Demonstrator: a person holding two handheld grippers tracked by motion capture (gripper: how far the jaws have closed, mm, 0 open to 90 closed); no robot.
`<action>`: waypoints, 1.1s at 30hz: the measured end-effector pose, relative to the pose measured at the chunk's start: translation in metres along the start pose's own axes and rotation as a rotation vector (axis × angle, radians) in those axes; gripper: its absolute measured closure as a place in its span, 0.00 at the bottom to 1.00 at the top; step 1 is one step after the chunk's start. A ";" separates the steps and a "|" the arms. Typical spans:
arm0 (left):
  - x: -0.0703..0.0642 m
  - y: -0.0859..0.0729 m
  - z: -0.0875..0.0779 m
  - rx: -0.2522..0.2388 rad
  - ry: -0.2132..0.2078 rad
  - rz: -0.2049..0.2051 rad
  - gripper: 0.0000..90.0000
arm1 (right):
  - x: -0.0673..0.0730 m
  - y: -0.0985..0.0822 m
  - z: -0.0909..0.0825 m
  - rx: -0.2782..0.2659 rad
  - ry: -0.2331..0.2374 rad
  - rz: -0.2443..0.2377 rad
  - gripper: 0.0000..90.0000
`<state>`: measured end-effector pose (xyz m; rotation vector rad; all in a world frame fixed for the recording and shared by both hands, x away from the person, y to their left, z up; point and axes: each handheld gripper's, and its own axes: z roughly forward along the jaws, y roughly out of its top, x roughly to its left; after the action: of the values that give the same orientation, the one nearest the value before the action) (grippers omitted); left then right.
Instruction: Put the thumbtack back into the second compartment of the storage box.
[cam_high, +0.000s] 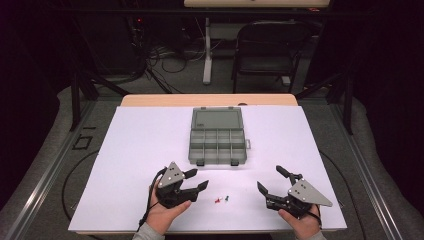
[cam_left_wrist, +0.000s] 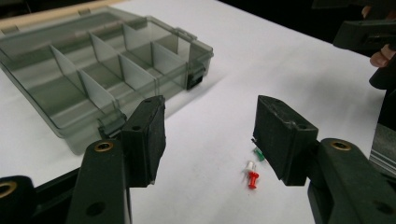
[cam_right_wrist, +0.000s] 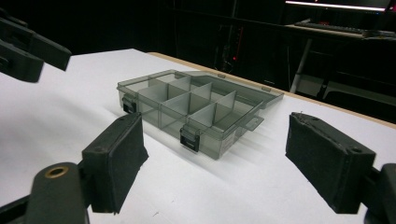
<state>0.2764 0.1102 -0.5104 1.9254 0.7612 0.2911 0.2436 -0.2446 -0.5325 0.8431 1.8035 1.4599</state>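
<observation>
A smoky grey compartment box (cam_high: 218, 139) lies with its lid folded back at the middle of the white table (cam_high: 130, 150); its compartments look empty. Three push pins lie on the sheet in front of it: a red pin (cam_high: 217, 201), a white pin (cam_left_wrist: 251, 165) and a green pin (cam_left_wrist: 258, 154). My left gripper (cam_high: 201, 179) is open and points right toward the pins, just short of them. In the left gripper view its jaws (cam_left_wrist: 210, 135) hold nothing, and the pins lie beside the right-hand jaw. My right gripper (cam_high: 269, 178) is open and empty, facing the box (cam_right_wrist: 196, 109).
A black folding chair (cam_high: 267, 47), a table leg and tangled cables stand on the floor beyond the far edge. A hand holds each gripper at the near edge. Bare white sheet spreads left and right of the box.
</observation>
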 end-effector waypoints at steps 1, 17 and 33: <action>-0.001 0.000 0.003 0.009 -0.007 -0.006 0.50 | 0.000 0.000 0.000 0.002 0.001 0.001 0.21; -0.017 -0.004 0.027 0.113 -0.042 0.007 0.58 | -0.002 -0.001 0.000 0.000 -0.013 0.012 0.21; -0.027 -0.019 0.044 0.242 -0.087 0.043 0.81 | -0.004 -0.002 -0.001 0.012 -0.011 0.006 0.21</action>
<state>0.2708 0.0670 -0.5443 2.1697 0.7244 0.1451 0.2447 -0.2487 -0.5338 0.8625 1.8046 1.4467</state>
